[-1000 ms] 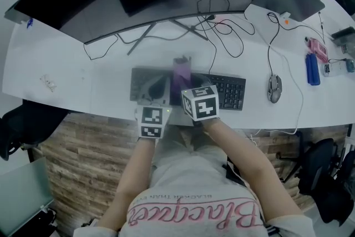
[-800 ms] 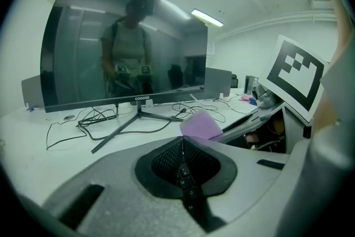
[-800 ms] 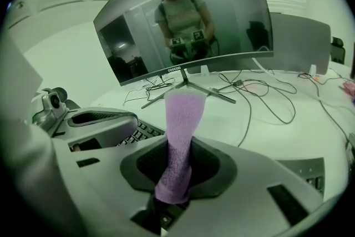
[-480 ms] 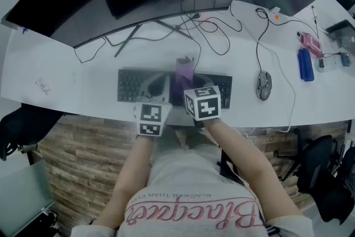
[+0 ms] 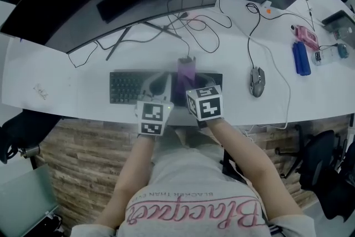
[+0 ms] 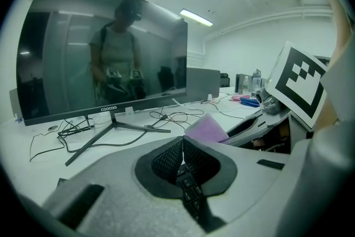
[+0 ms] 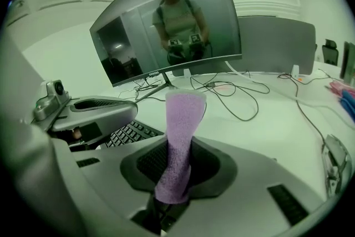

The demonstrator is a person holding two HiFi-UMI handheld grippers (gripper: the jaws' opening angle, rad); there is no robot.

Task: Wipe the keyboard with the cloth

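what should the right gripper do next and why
Probably tip the right gripper down so the cloth lies flat on the keyboard, then sweep sideways: the cloth is clamped in its jaws and juts out over the middle keys.

Cloth (image 7: 180, 130): pale purple, finely speckled.
Keyboard (image 5: 125, 86): black.
Table (image 5: 83, 94): white.
My left tongs (image 6: 182, 144): grey, with black meshed pads.
My right tongs (image 7: 178, 164): grey, with the same black pads.
My marker cubes (image 5: 204, 102): black squares on white.
Floor (image 5: 83, 164): brown wood planks.
My shirt (image 5: 194, 191): grey, with pink lettering.
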